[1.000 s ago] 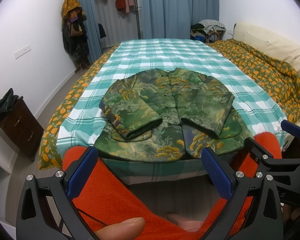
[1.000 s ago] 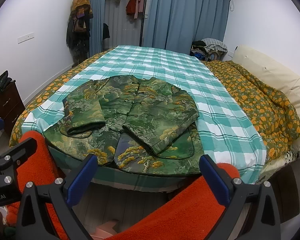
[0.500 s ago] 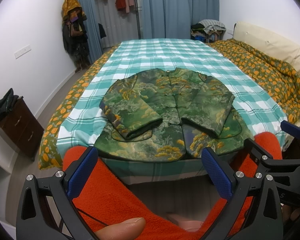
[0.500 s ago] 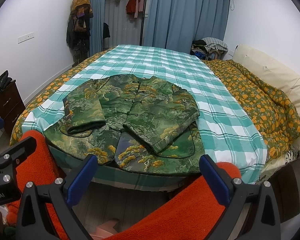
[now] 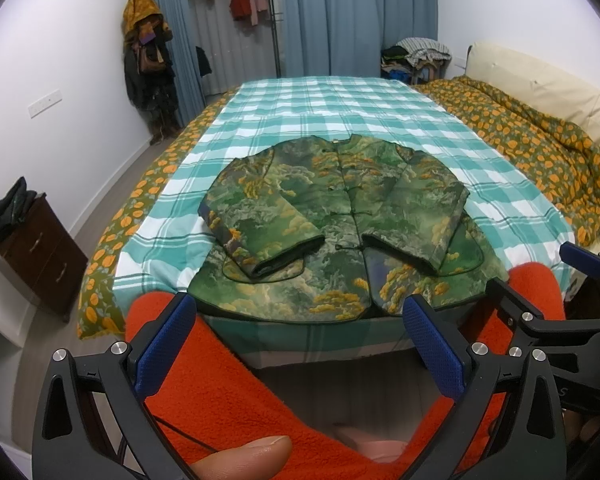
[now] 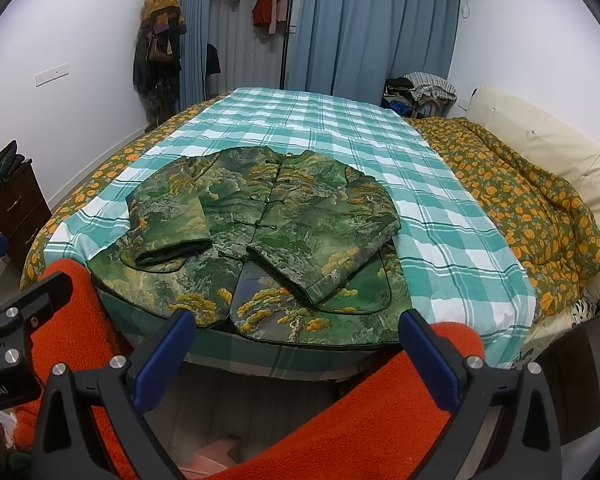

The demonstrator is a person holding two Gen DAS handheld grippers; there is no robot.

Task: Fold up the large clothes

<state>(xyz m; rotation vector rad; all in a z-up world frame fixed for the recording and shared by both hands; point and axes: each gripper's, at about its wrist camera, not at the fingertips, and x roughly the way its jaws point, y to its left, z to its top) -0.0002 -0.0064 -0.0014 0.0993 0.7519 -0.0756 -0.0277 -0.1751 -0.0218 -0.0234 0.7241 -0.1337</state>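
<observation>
A green jacket with yellow-orange tree print [image 5: 340,224] lies flat, front up and buttoned, on the near end of the bed's teal-and-white checked sheet [image 5: 332,108]. Both sleeves are folded in over its front. It also shows in the right wrist view [image 6: 268,236]. My left gripper [image 5: 298,344] is open and empty, held short of the bed's near edge, below the jacket's hem. My right gripper [image 6: 296,350] is open and empty, likewise short of the hem. Each gripper shows at the edge of the other's view.
An orange-flowered quilt [image 6: 520,200] and cream headboard [image 6: 540,140] lie along the right. A dark wooden nightstand [image 5: 36,256] stands at the left by the wall. Orange fleece sleeves [image 5: 228,392] fill the foreground. Blue curtains and hanging clothes are at the back.
</observation>
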